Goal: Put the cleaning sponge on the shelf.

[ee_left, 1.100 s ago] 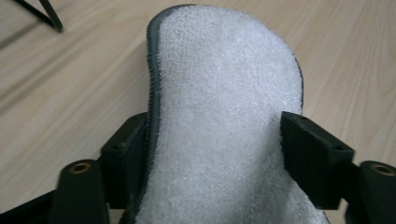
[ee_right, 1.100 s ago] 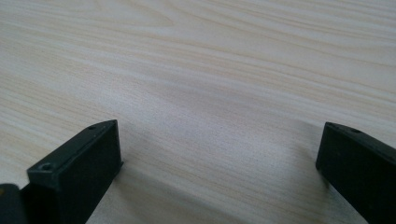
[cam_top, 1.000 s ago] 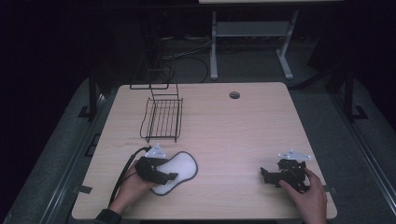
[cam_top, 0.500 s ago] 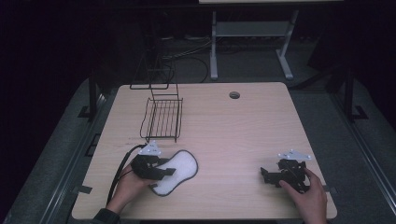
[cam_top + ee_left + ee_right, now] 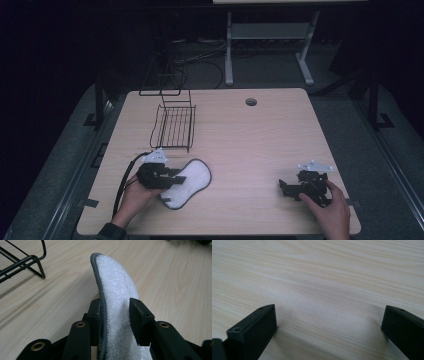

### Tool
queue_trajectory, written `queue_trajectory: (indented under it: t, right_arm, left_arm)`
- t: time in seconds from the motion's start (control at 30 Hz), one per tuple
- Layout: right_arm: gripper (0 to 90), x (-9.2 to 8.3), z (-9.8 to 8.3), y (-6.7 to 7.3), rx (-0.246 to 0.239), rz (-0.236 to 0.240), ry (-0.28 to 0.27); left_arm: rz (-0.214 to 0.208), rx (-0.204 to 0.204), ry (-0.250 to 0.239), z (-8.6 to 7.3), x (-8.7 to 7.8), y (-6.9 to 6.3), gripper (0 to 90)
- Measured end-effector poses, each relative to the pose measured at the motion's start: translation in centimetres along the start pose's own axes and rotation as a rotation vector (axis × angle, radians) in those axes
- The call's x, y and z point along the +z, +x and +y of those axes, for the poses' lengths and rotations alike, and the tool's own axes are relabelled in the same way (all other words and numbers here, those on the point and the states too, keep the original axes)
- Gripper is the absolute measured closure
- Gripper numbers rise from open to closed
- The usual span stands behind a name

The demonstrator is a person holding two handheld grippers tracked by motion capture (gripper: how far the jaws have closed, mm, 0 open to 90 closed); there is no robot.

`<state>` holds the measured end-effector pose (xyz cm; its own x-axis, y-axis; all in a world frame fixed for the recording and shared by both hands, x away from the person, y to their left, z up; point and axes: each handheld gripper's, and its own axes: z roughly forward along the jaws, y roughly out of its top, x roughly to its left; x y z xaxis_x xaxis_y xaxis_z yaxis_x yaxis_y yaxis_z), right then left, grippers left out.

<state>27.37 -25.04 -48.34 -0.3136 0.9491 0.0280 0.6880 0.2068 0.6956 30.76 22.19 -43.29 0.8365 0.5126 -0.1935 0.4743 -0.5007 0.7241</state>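
Observation:
A white fuzzy pad [image 5: 192, 179] with a grey stitched edge, shaped like an insole, lies at the front left of the light wooden table [image 5: 260, 140]. My left gripper [image 5: 175, 177] lies low at the pad's left end. Its jaws have just been closing with the pad between them. In the left gripper view the pad [image 5: 117, 287] curls up on its left edge, and both jaws of the left gripper [image 5: 116, 312] press on it. My right gripper [image 5: 285, 187] rests at the front right, held by a hand. Its jaws stand wide over bare wood in the right gripper view [image 5: 329, 322].
A black wire rack [image 5: 175, 125] stands behind the pad at the left, and its foot [image 5: 22, 262] shows in the left gripper view. A round cable hole [image 5: 251, 102] sits near the table's far edge. A metal stand [image 5: 265, 45] is on the floor beyond.
The left gripper's jaws have drawn together on the pad's left end, and the pad's edge has curled up. The right hand and gripper have stayed put.

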Motion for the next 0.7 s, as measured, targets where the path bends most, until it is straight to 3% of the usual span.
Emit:
queue_trajectory:
  t: [0.7]
  right_arm:
    - [0.0, 0.0, 0.0, 0.0, 0.0, 0.0, 0.0]
  left_arm:
    - [-0.069, -0.009, -0.041, 1.3, -1.5, -0.1, 76.9]
